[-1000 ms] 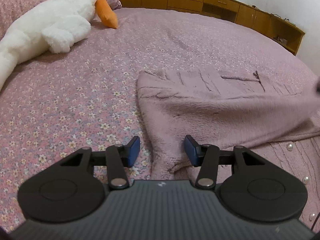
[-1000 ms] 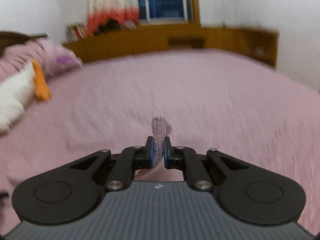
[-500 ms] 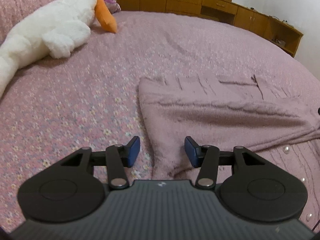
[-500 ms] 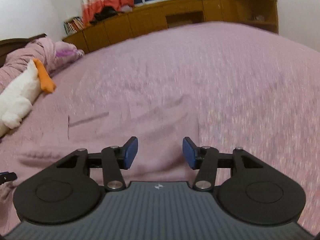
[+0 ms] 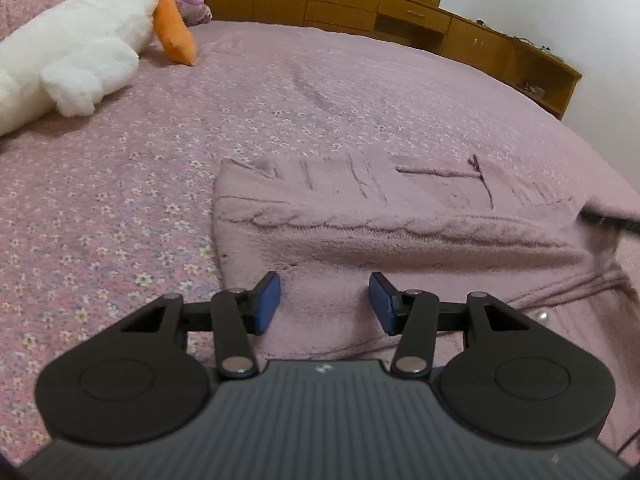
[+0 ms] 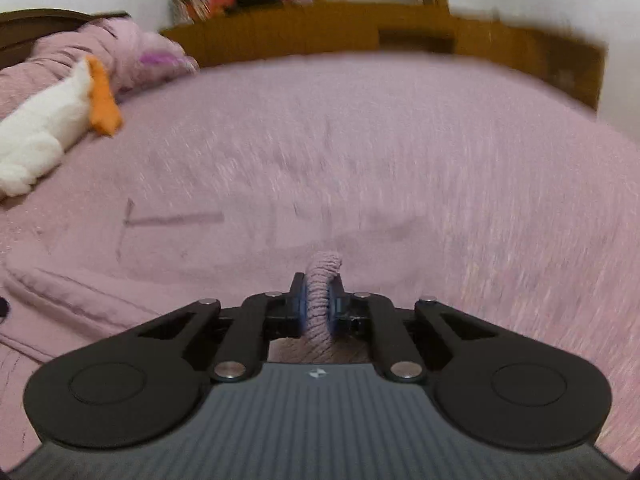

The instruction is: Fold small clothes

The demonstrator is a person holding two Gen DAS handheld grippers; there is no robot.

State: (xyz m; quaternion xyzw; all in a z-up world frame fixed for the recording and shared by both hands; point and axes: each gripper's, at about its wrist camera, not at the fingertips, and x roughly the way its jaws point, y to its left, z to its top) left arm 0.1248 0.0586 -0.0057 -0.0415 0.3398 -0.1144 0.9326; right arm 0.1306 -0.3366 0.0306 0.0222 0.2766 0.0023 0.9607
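Observation:
A pale pink knitted cardigan (image 5: 400, 216) with pearl buttons (image 5: 542, 315) lies partly folded on the bed. My left gripper (image 5: 324, 302) is open and empty, its blue pads just over the cardigan's near edge. My right gripper (image 6: 319, 304) is shut on a bunched fold of the cardigan (image 6: 320, 280), which sticks up between the pads. The rest of the cardigan (image 6: 132, 264) spreads to the left in the blurred right wrist view. A dark tip of the right gripper (image 5: 608, 220) shows at the cardigan's right edge in the left wrist view.
The bed has a pink flowered cover (image 5: 120, 184). A white plush goose with an orange beak (image 5: 80, 56) lies at the far left, also in the right wrist view (image 6: 44, 128). Wooden cabinets (image 5: 400, 12) run along the far wall.
My right gripper was shut on cloth, opened half a second ago, and is now shut on a fold of the cardigan again. The cardigan's sleeve has been laid flat across the body. My left gripper has edged right over the cardigan.

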